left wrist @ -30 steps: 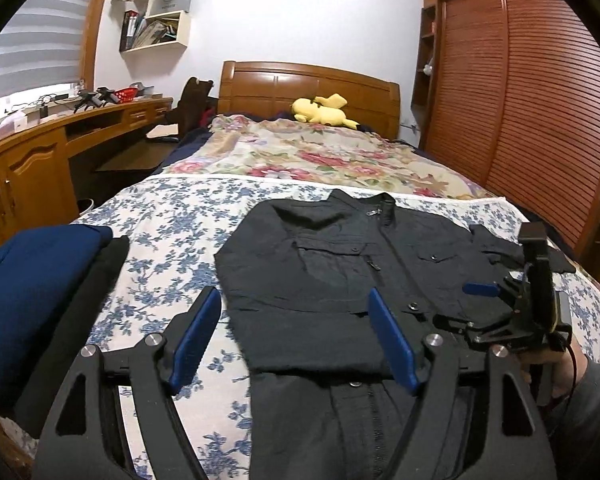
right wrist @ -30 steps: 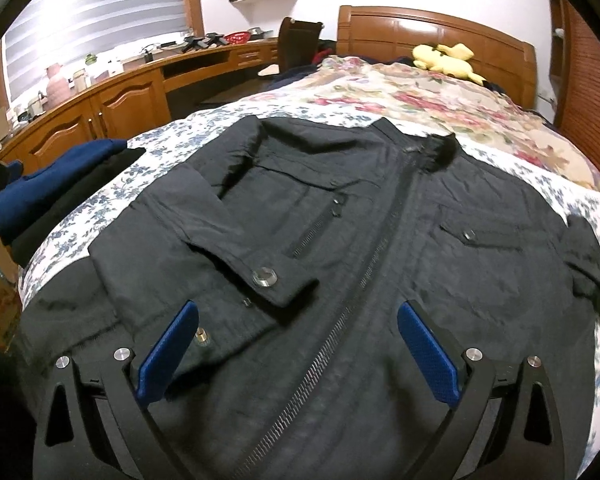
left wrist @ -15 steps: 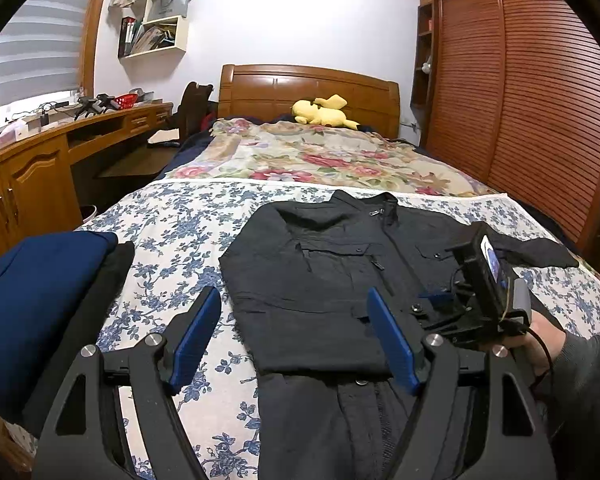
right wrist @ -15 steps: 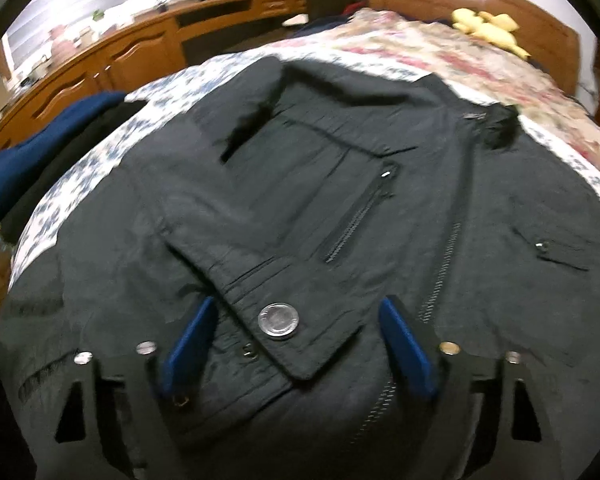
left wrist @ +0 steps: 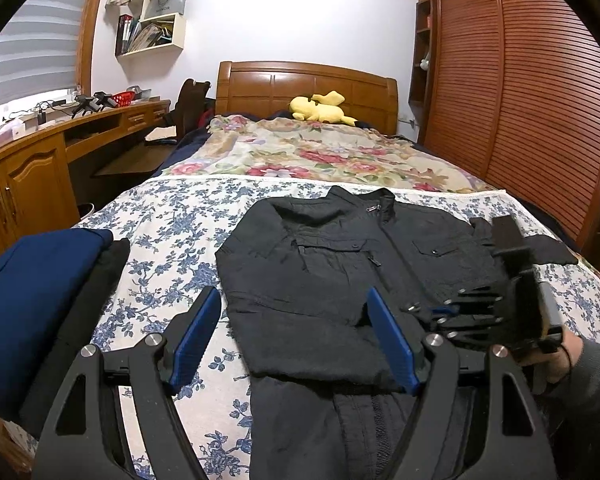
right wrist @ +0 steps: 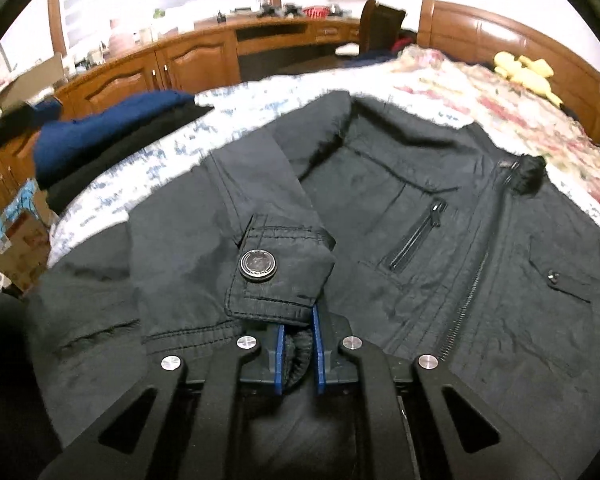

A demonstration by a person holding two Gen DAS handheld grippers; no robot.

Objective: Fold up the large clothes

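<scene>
A black jacket [left wrist: 340, 272] lies front up on the bed, its left sleeve folded across the chest. My left gripper [left wrist: 296, 332] is open and empty, held above the jacket's lower left part. My right gripper [right wrist: 299, 354] is shut on the cuff [right wrist: 284, 276] of the folded sleeve, which has a metal snap button [right wrist: 259, 266]. The right gripper also shows in the left wrist view [left wrist: 444, 314], low over the jacket's middle. The jacket fills the right wrist view [right wrist: 440, 248].
A folded stack of navy and black clothes [left wrist: 32, 300] lies at the bed's left edge. A wooden desk with cabinets [left wrist: 24, 172] runs along the left. A slatted wardrobe [left wrist: 540, 100] stands on the right. A yellow plush toy [left wrist: 320, 106] lies by the headboard.
My right gripper has moved down onto the sleeve cuff and closed on it. The left gripper has stayed open and nearly still.
</scene>
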